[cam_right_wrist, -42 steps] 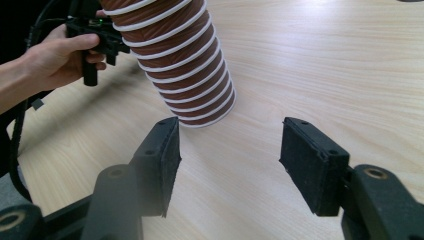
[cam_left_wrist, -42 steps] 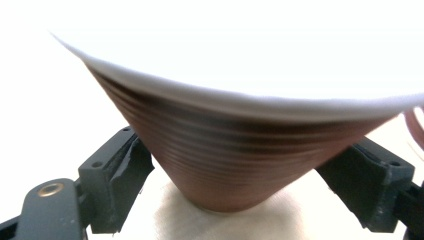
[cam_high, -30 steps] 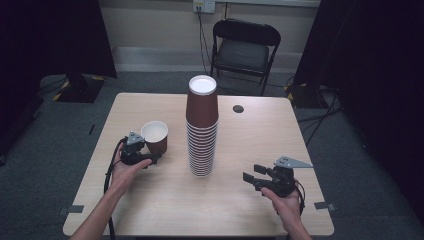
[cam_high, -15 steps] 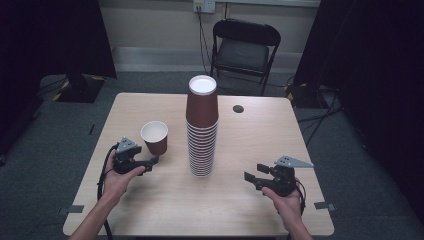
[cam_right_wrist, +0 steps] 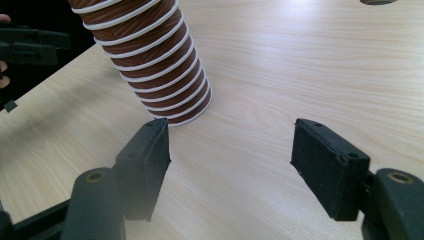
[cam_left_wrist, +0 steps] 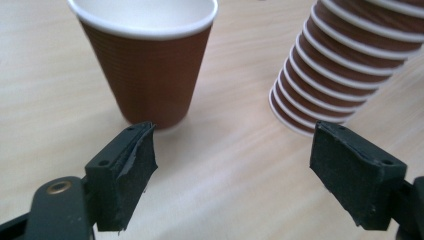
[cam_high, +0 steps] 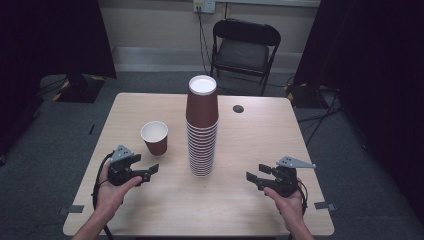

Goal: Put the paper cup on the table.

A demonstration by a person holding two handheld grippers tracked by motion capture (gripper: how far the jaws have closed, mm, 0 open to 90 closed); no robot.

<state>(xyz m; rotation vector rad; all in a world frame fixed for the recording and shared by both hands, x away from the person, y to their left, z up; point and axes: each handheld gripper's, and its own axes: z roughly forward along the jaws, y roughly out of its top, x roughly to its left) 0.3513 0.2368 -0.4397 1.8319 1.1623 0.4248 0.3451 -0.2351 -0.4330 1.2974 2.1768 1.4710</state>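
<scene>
Now the left gripper (cam_high: pixel 150 171) sits near the table's front edge with its jaws wide open and nothing between them. The single brown paper cup (cam_high: pixel 154 137) stands upright just beyond it, set apart from the tall stack of cups (cam_high: pixel 201 127). To take another cup well, I think a gripper should reach high and lift gently, so the stack does not tip. The right gripper (cam_high: pixel 254 178) is open too, empty, facing the stack's bottom. Farther off, a small dark disc (cam_high: pixel 238 108) lies on the wooden table (cam_high: pixel 260 140), and a black chair (cam_high: pixel 245 47) stands behind.
</scene>
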